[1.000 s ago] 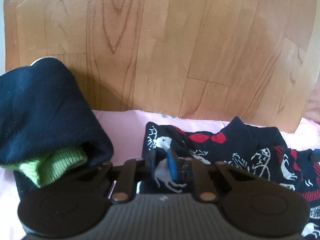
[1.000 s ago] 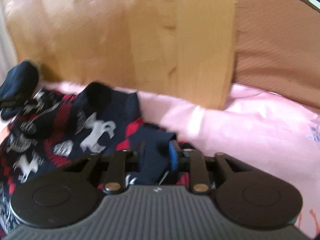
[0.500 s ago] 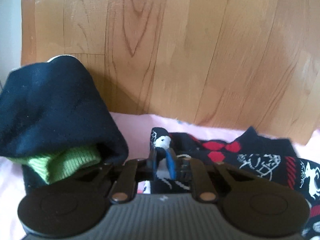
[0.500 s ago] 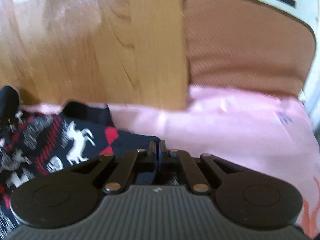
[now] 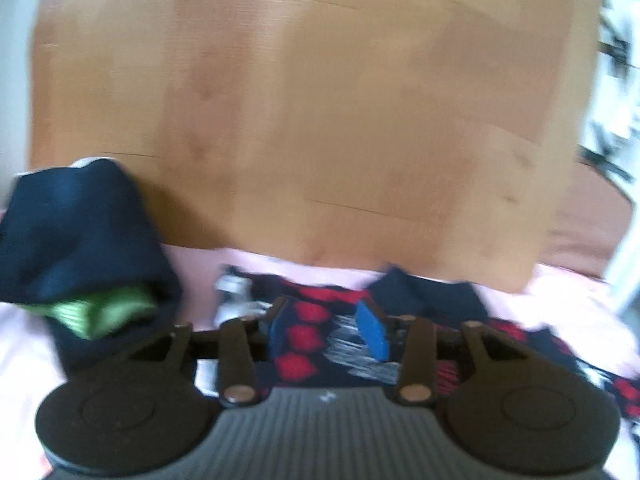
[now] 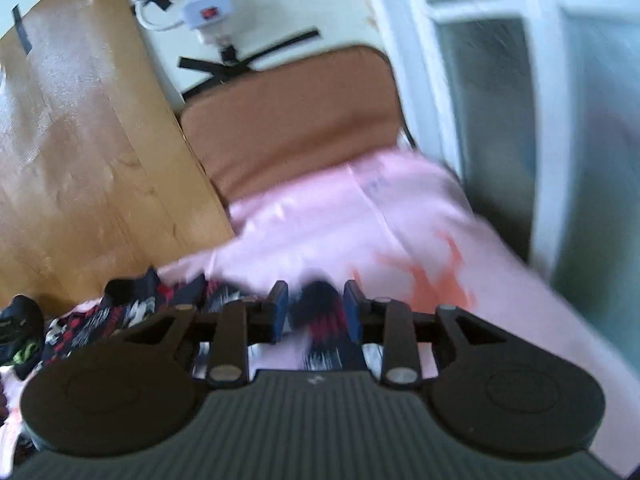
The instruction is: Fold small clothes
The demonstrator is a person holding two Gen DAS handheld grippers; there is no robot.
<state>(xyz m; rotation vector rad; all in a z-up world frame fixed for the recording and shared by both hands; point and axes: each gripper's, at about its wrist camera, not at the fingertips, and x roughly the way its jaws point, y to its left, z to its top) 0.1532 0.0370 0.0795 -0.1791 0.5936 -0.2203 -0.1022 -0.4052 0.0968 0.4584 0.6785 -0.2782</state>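
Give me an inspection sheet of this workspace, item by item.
Surface: pink sheet with orange print, rumpled.
Job's things: patterned navy, red and white garment lying on the sheet, beneath both grippers.
Clutter: dark navy bundle with a green cuff showing, left of the garment.
Grippers: left gripper open over the garment; right gripper open over the garment's end. Contact cannot be told through the blur.
Cables: white power strip with a cable on the wall, black tape strips beside it.
Surroundings: wooden board behind the sheet, brown cushion, white-framed glass door.
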